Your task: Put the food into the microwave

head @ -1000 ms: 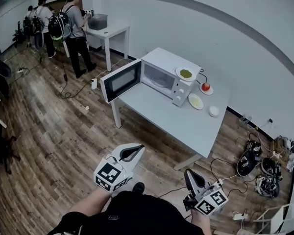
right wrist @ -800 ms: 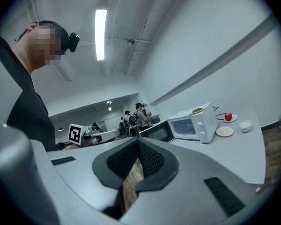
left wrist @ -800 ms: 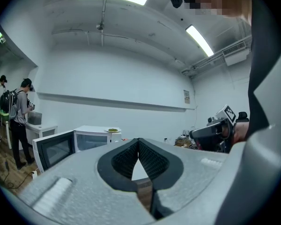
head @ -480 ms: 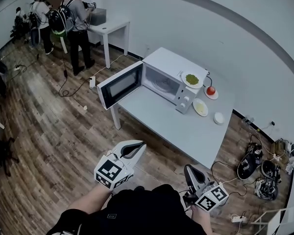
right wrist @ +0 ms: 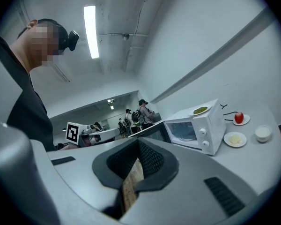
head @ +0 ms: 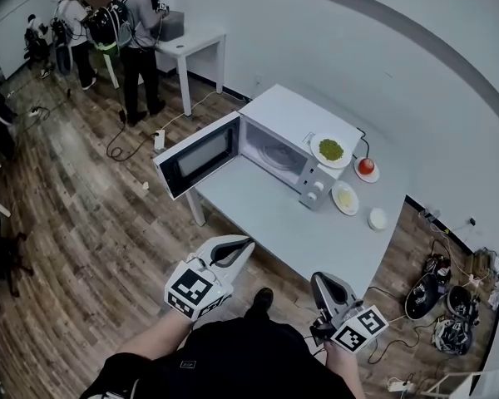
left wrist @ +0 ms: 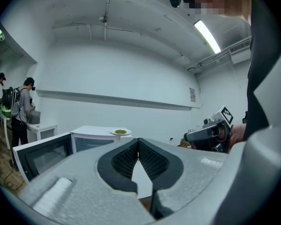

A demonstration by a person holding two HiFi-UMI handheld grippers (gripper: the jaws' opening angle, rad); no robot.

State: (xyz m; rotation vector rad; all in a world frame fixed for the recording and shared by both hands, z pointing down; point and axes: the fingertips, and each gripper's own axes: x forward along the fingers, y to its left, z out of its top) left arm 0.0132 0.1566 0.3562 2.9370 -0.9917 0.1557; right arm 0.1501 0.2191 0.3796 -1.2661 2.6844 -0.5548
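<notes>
The left gripper (left wrist: 138,142) is held with its ribbed fingers pressed together at the tips, and nothing is pinched between them. The right gripper (right wrist: 139,143) is likewise closed tip to tip and empty. Only the wooden floor (head: 91,239) is seen through the narrow slit lower down between its fingers. Both grippers are carried low in the head view, side by side and apart from each other, short of the grey table (head: 266,208).

Ahead of both pairs of fingers, well apart from them, a white microwave (head: 287,135) is seen standing on the table. Its door (head: 198,155) is swung wide open toward the left gripper's side, so that the cavity and its glass turntable are exposed to the fingers.

The food is found beyond the fingertips, none of it inside the microwave. A plate of green food (head: 331,150) is set on the microwave's roof, at the end nearer the right gripper's side. A red apple (head: 366,165) is seen on a saucer on the table just past that end. A plate of pale yellow food (head: 345,198) lies beside the control knobs, and a small white bowl (head: 377,219) is placed near it, farther toward the right fingers' side.

Far beyond the left fingers, several persons (head: 137,23) with backpacks are seen at a second white table (head: 195,44).
</notes>
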